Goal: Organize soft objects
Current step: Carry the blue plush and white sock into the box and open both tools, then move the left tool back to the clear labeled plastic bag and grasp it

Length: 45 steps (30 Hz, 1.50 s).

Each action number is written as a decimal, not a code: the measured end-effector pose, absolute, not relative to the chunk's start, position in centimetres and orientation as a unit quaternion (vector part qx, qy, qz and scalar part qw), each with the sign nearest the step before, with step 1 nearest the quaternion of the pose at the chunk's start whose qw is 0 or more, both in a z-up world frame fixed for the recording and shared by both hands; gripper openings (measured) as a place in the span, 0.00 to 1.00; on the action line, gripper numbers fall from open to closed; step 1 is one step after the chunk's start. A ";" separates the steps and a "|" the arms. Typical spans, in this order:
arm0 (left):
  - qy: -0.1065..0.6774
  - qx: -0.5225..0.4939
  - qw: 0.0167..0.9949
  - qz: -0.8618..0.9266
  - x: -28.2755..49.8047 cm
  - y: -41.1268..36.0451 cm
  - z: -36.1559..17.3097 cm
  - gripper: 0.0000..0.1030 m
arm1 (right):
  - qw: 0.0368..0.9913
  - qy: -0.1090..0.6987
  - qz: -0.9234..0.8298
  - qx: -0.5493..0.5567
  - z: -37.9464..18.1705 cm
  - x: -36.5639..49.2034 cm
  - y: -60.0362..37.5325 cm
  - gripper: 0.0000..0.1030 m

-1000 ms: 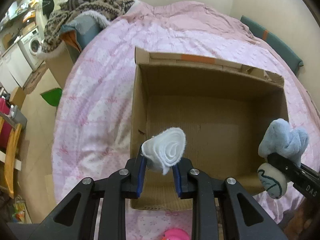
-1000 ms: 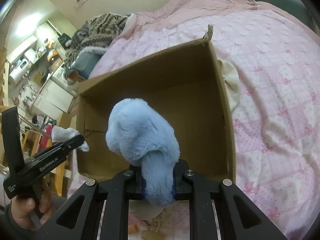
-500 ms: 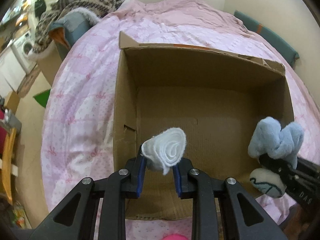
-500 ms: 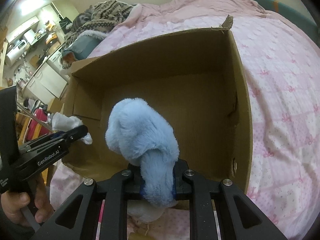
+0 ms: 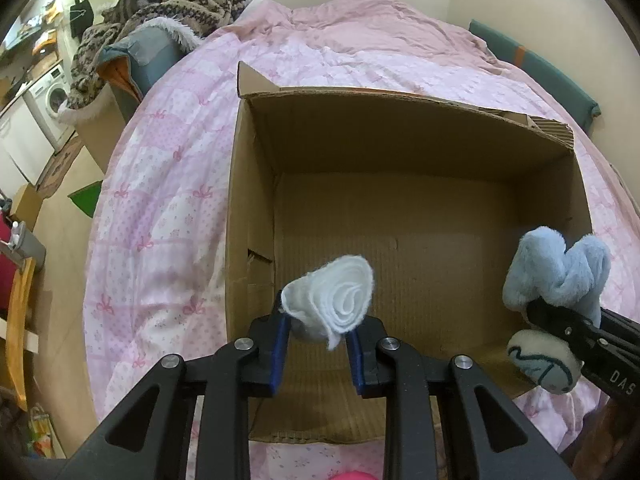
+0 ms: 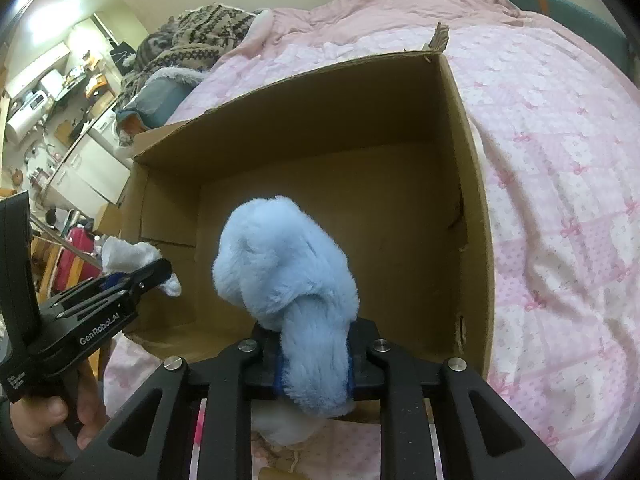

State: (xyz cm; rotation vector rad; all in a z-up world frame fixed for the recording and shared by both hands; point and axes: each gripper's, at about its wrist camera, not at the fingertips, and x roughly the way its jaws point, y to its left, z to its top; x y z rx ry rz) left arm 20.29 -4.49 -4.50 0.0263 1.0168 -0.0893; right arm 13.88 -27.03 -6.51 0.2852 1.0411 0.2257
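Observation:
An open, empty cardboard box (image 5: 256,184) (image 6: 472,184) sits on a pink quilted bed. My left gripper (image 5: 318,330) is shut on a rolled white cloth (image 5: 334,300) and holds it over the box's near left part. It also shows in the right wrist view (image 6: 132,280) with the white cloth (image 6: 124,254). My right gripper (image 6: 314,350) is shut on a light blue plush toy (image 6: 288,268) over the box's near edge. In the left wrist view the plush toy (image 5: 556,276) hangs at the box's right side, its cream foot (image 5: 540,364) below the gripper.
The pink quilt (image 5: 160,200) surrounds the box. A patterned knit blanket (image 5: 176,0) lies on a bin at the far left. A teal cushion (image 5: 532,68) lies along the right wall. A pink object (image 5: 352,474) peeks at the bottom edge. A washing machine (image 5: 52,96) stands far left.
Both grippers have moved forward toward the box with their loads; the box now looks larger and closer. The grips are unchanged.

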 end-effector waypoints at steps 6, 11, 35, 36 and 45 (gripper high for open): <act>0.484 0.014 0.874 -0.044 20.2 -4.5 -4.4 0.25 | 0.858 0.485 0.109 0.130 -6.0 13.9 -26.8 0.27; 0.489 0.009 0.871 -0.054 20.0 -4.7 -4.2 0.35 | 0.855 0.483 0.115 0.149 -5.7 13.9 -27.3 0.53; 0.416 0.012 0.908 -0.036 17.3 -5.0 0.1 0.69 | 0.873 0.432 0.104 0.203 -3.4 13.1 -29.3 0.91; 0.413 0.013 0.910 -0.034 17.1 -4.9 0.3 0.69 | 0.874 0.430 0.104 0.203 -3.3 13.0 -29.3 0.91; 0.419 0.007 0.907 -0.033 15.3 -4.0 1.5 0.69 | 0.883 0.422 0.094 0.181 -1.8 10.7 -29.1 0.91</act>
